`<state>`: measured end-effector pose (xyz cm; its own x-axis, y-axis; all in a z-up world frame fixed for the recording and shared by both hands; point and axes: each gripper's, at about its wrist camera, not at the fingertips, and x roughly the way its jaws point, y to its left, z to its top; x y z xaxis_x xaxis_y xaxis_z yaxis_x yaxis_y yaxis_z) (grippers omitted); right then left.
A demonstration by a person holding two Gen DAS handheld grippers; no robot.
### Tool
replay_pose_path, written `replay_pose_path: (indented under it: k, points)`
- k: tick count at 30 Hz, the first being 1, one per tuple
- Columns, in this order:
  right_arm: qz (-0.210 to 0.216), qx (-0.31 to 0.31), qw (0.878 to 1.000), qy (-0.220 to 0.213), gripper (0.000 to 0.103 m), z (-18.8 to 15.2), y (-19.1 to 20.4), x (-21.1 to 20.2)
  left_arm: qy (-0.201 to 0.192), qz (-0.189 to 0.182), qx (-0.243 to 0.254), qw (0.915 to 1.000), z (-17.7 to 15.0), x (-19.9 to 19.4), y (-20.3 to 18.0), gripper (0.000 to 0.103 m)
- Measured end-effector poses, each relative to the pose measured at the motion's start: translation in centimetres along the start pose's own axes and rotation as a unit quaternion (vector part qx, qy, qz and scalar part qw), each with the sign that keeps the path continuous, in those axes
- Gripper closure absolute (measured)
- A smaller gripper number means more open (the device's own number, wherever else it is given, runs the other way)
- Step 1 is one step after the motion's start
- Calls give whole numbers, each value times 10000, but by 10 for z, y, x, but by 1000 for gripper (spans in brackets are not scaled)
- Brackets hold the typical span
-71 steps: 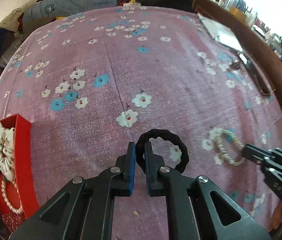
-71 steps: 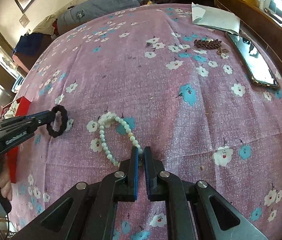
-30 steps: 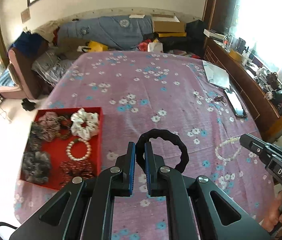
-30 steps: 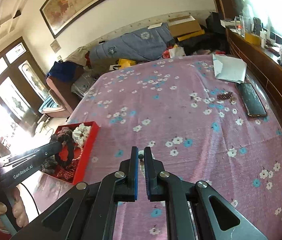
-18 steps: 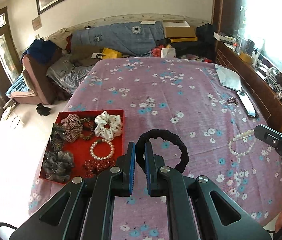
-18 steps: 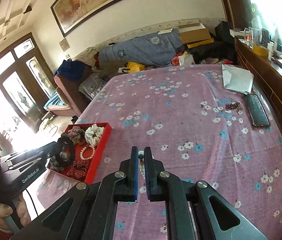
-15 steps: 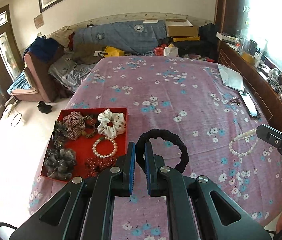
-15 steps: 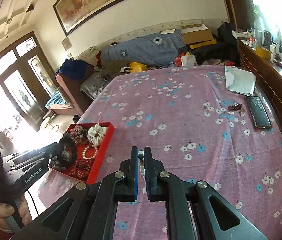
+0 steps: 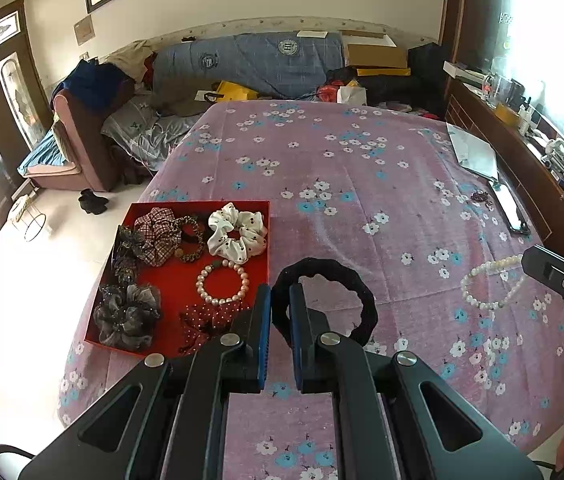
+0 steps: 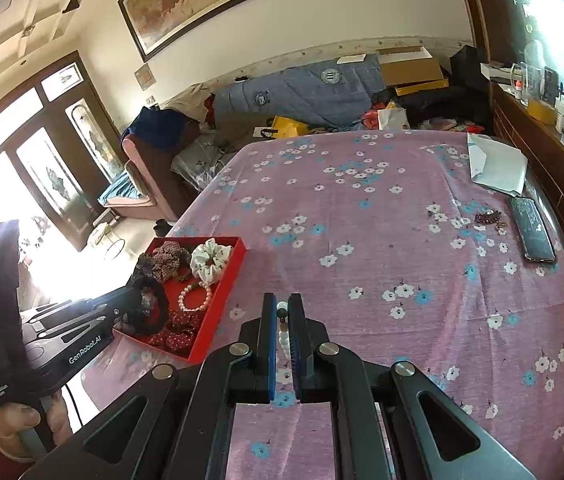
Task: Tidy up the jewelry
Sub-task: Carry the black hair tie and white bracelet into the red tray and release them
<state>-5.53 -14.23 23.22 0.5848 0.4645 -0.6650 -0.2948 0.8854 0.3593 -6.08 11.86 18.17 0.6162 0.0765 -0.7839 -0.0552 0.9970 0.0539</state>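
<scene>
My left gripper (image 9: 280, 296) is shut on a black braided hair ring (image 9: 334, 272), held high above the pink flowered bedspread (image 9: 362, 200). The red tray (image 9: 170, 304) lies below and to its left, holding several scrunchies and a pearl bracelet (image 9: 222, 283). My right gripper (image 10: 281, 306) is shut on a pale bead bracelet (image 10: 282, 334), whose beads hang between the fingers. In the left wrist view that bead bracelet (image 9: 490, 280) dangles from the right gripper (image 9: 532, 258) at the right edge. The right wrist view shows the left gripper (image 10: 134, 298) with the black ring (image 10: 154, 308) over the red tray (image 10: 222, 308).
A dark phone (image 10: 532, 232), a brown beaded piece (image 10: 488, 217) and white papers (image 10: 498, 166) lie near the bed's right edge. A wooden counter (image 9: 522, 160) runs along the right. A brown armchair (image 9: 82, 144) and piled bedding (image 9: 250, 64) stand beyond the bed. A hand (image 10: 22, 420) holds the left tool.
Both grippers rose from the bedspread with their items held. In the last second the view drifted so the red tray sits closer under the left gripper.
</scene>
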Motion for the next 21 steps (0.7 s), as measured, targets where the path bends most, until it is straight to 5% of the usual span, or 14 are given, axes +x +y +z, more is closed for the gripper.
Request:
replay_pose_path:
  k: [21]
  points:
    - [103, -179, 9995, 257, 96, 0, 27, 19, 239, -37, -197, 9995, -8, 19, 30, 94]
